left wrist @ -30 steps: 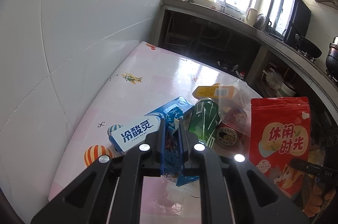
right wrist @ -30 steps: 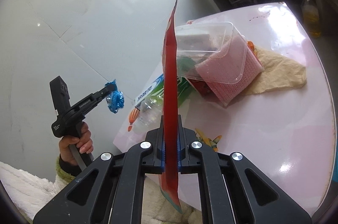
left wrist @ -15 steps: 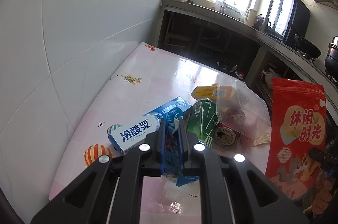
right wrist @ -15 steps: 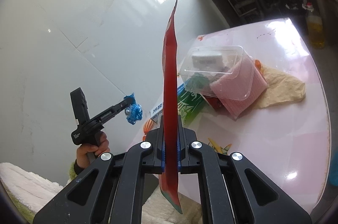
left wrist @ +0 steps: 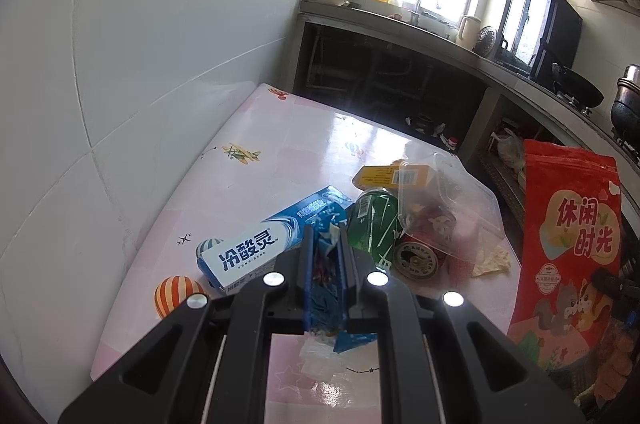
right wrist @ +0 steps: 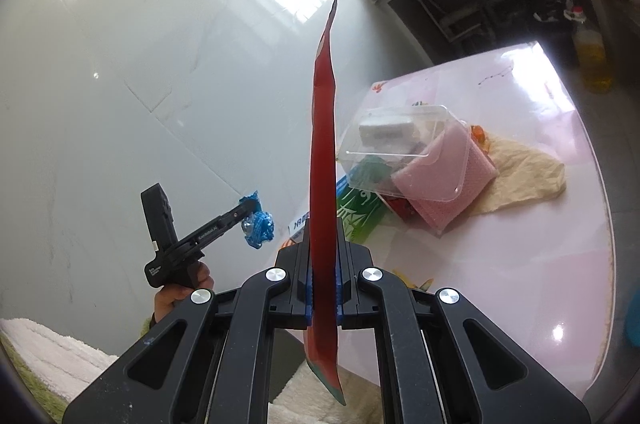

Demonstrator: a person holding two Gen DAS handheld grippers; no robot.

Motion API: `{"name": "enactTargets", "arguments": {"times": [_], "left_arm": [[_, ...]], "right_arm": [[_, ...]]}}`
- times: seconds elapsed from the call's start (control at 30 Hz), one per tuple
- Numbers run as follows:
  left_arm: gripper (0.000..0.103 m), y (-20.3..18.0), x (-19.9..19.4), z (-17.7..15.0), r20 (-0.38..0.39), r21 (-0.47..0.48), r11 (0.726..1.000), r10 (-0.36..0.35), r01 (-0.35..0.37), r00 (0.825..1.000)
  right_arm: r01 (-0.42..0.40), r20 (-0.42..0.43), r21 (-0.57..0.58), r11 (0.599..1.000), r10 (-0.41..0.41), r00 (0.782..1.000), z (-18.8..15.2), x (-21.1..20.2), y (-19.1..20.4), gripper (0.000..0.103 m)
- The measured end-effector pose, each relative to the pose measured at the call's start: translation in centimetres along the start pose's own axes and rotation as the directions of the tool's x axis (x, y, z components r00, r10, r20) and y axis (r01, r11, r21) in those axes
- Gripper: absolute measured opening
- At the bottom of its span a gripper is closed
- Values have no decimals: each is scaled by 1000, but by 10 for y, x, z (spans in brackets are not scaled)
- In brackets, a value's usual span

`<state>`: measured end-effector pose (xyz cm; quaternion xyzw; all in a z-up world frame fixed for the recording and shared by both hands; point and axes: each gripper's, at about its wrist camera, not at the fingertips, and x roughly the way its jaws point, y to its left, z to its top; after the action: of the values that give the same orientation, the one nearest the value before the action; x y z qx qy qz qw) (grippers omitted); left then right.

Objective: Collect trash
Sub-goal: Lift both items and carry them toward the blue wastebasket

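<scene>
Between the blue pads of the left gripper sits a crumpled blue wrapper, clamped tight and lifted clear of the table; the right wrist view shows the same gripper raised in the air by the wall with the wrapper bunched at its tip. Close by, the right gripper is pinched on a red snack pouch, held upright and edge-on to its own camera, while the left view shows its printed face standing at the table's right side. Held this way, the pouch probably serves as the bag for the collected scraps, and the wrapper looks destined for its mouth, though whether that mouth is open cannot be told. Just beyond the left gripper, on the pink table, lies a blue toothpaste box, touching a green can and a second can lying with its end toward the camera. Over these leans a clear plastic clamshell box, with a yellow carton behind it and a beige paper spread beside it.
</scene>
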<state>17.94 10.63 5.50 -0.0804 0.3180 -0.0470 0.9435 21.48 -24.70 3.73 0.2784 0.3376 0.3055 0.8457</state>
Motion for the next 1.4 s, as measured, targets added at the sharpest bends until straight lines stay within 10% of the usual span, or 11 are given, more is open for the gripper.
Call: {"name": "enactTargets", "arguments": {"times": [0.67, 1.0, 1.4], "left_arm": [[9, -29, -21, 13, 58, 53, 998, -48, 45, 997], [9, -92, -34, 31, 92, 119, 976, -193, 181, 977], [9, -211, -18, 39, 16, 254, 888, -400, 384, 916]], "right_arm": [[-20, 129, 47, 999, 14, 992, 11, -38, -18, 6], [19, 220, 92, 996, -39, 975, 10, -75, -37, 6], [221, 364, 172, 960, -270, 891, -3, -161, -66, 6]]}}
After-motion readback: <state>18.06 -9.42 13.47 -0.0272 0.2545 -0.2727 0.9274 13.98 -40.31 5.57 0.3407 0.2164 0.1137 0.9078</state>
